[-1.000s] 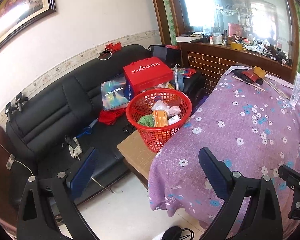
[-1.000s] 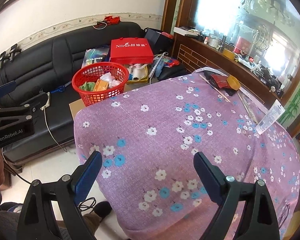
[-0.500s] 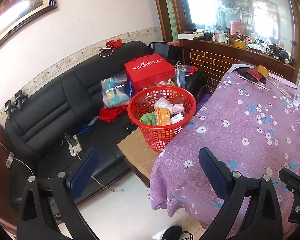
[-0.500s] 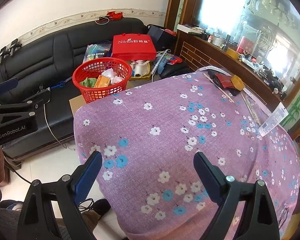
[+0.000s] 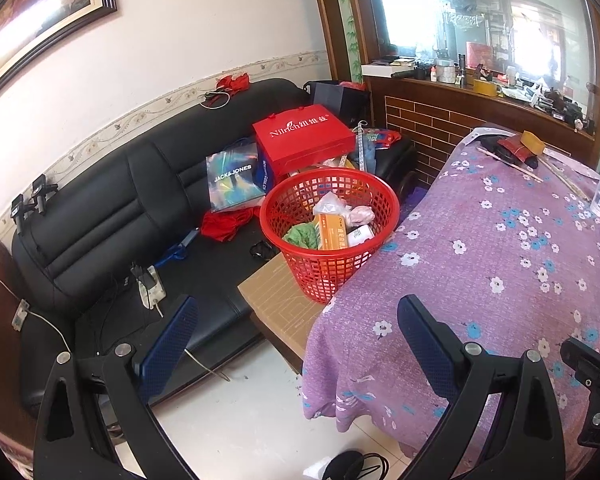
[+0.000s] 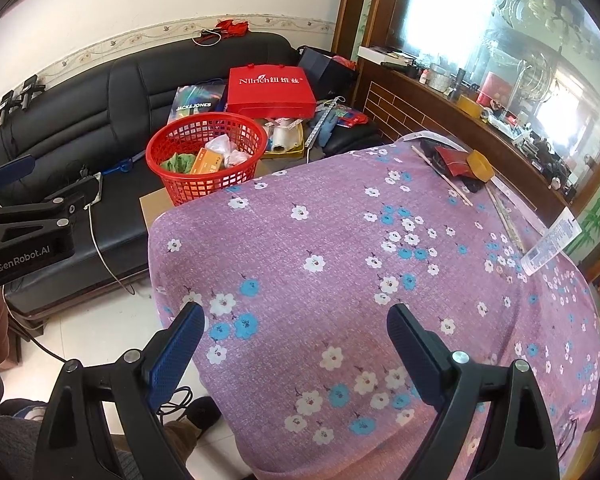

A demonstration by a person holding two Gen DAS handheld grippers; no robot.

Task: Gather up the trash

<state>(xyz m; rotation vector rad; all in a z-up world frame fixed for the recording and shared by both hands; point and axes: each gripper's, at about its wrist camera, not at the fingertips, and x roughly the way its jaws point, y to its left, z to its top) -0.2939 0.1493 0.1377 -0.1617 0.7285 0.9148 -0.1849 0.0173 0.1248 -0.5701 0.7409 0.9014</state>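
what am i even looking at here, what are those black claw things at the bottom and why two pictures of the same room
The black claws are two hand-held grippers; a person carries one in each hand. Each has a fisheye camera looking out along its two blue-padded fingers, so you get two views of one room. One picture is from the left gripper, the other from the right gripper. Both are open and hold nothing. The job is collecting trash: the red basket on a cardboard box already holds wrappers and small boxes. The table with the purple flowered cloth is mostly bare; a few items, including a white tube, lie at its far edge.
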